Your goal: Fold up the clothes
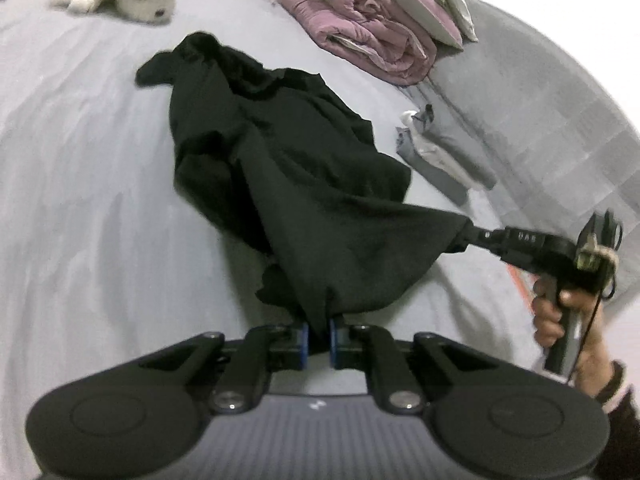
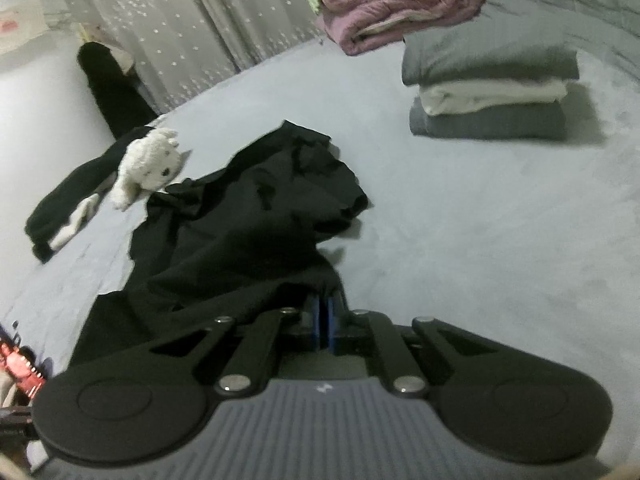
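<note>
Black garment (image 1: 288, 184) spread crumpled along the grey bed (image 1: 80, 200), rumpled and bunched at the far end, pulled taut at the near edge between two held corners. Dark cloth without visible print; creases running lengthwise.

Left gripper (image 1: 318, 334): blue-padded fingers (image 1: 304, 336) drawn nearly together, clamped on a gathered near corner of the garment. Right gripper (image 2: 322, 322): fingers (image 2: 316, 320) pressed close, pinching the other corner, cloth draped over the left linkage. Seen from the left wrist, gripped by a hand (image 1: 560, 312) at the handle.

Elsewhere on the bed: white plush toy (image 2: 148, 164) just beside the garment, folded stack (image 2: 488, 92) well apart, rolled pink blanket (image 1: 372, 28) at the far side.
</note>
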A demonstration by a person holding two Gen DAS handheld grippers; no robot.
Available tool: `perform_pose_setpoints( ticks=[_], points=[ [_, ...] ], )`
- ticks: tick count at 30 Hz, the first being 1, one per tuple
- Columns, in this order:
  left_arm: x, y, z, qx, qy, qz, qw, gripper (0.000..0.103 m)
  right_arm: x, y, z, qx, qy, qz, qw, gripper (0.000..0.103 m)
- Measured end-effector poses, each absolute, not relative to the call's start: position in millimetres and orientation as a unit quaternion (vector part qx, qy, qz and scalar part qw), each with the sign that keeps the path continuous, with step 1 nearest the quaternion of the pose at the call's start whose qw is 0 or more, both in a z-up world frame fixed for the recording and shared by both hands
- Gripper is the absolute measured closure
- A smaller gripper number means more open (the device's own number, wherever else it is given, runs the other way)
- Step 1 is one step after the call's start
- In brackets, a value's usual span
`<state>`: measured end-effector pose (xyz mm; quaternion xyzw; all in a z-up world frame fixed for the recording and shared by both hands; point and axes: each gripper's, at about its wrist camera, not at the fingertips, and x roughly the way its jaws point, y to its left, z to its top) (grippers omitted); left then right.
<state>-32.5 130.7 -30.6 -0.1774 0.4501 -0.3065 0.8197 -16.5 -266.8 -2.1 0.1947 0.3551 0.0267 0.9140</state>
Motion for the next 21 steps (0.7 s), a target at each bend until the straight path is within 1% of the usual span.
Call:
perform_pose_setpoints(
  ticks=[4,10,17,21],
  points=[
    [-45.8,146.1,-30.6,-0.200,0.453,-0.331,0.803,0.094,-37.2,-264.7,12.0,0.184,0.346,0.041,0.919,0.098],
    [-64.3,158.9,-36.5,-0.196,0.462,-0.371,0.782,0.095,-62.8,-258.8,23.3,0.158,0.343,0.064,0.924,0.098],
    [-75.2,165.4,-38.9,-0.161,0.474,-0.422,0.756,0.098,-85.5,-260.2,20.4,0.125,0.374,0.087,0.915,0.098],
    [-78.4,160.2,-42.3,-0.134,0.485,-0.441,0.743,0.098,-88.7,-263.3,8.7,0.115,0.408,0.091,0.901,0.098]
  ],
)
